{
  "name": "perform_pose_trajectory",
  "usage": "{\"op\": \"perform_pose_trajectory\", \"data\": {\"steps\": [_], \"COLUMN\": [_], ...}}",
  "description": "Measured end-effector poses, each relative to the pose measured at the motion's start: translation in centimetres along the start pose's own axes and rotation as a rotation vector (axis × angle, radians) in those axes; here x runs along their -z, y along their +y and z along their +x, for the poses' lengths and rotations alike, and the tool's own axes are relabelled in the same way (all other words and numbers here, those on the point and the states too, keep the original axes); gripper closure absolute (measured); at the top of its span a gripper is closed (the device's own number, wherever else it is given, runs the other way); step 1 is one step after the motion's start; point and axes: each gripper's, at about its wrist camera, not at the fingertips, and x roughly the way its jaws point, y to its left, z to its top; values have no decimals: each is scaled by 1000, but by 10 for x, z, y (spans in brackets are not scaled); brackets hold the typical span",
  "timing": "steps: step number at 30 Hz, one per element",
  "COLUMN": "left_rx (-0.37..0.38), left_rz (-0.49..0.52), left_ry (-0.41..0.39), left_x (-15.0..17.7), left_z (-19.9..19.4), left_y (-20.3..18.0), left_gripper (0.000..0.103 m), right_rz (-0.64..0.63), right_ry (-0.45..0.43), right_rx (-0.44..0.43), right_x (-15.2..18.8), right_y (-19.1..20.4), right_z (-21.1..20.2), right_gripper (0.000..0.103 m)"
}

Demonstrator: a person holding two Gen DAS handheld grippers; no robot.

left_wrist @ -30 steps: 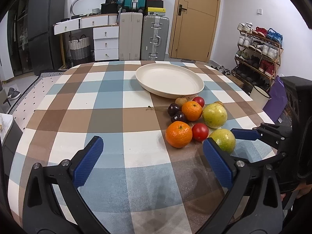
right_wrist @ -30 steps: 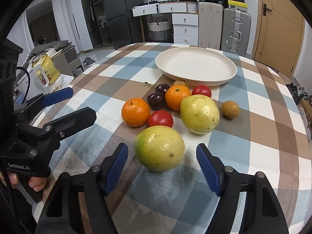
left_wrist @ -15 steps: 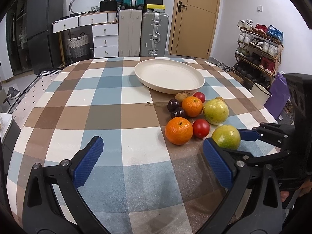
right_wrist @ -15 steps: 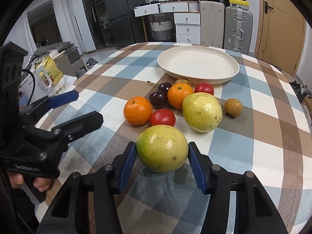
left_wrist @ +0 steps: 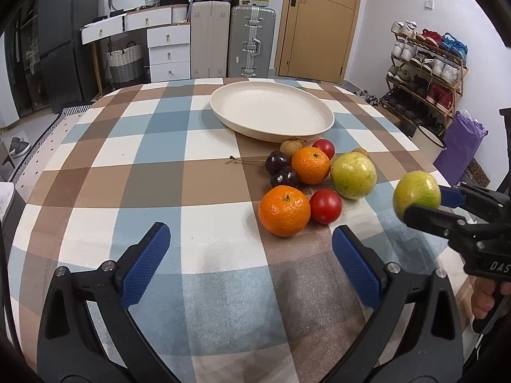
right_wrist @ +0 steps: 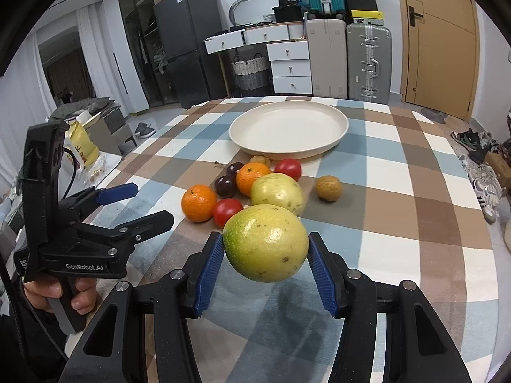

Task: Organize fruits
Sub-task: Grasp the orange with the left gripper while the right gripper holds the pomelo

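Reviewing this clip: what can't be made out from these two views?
- Underside of the green-yellow fruit held by the right gripper: faces away in both views.
- Small brown fruit: mostly behind the other green-yellow fruit in the left wrist view.
- Left gripper handle: cut off by the bottom edge.
- Plate far outer wall: hidden by its own rim.

Illumination even, bright, diffuse, from overhead. Soft shadow on the tabletop point(right_wrist: 399, 217) under the held green fruit point(right_wrist: 265, 242), faint shadows beside the fruit cluster; small glare spots on the fruit skin. Both views sharp at centre. Strong fisheye bending of the tabletop edges, door point(left_wrist: 314, 22) and walls, with black vignetting in all corners
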Motion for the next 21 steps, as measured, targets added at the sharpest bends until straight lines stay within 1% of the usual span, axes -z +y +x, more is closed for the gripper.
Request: {"op": "perform_pose_trajectory", "data": {"steps": [5,7,11,12,15,18,20,21], "left_rx": [-3,0,12,17,27,34,49,64], "left_rz": [13,17,6,2,-1,6,6,9], "left_ry": [47,68,114,121,131,129,131,132], "left_x": [-8,-10,-14,-14,-17,-19,-20,-20], "left_z": [20,27,41,44,50,53,54,55], "left_y": [-7,-9,-9,-8,-9,-11,-12,-13], "left_gripper": [9,16,24,27,29,33,39,47], "right_rz": [12,23,45,47,48,51,55,56], "right_ry": [-13,-24,-31,-31,-28,-22,-15,-13], "right_rx": [14,16,23,23,27,28,27,28], "right_x": [2,3,2,2,3,4,5,5], "right_y": [-12,-16,-24,-25,-26,-27,-28,-29], "right_z": [-10,-14,-18,-19,-18,-17,-14,-13], "right_gripper": [48,48,48,48,48,48,48,48]}}
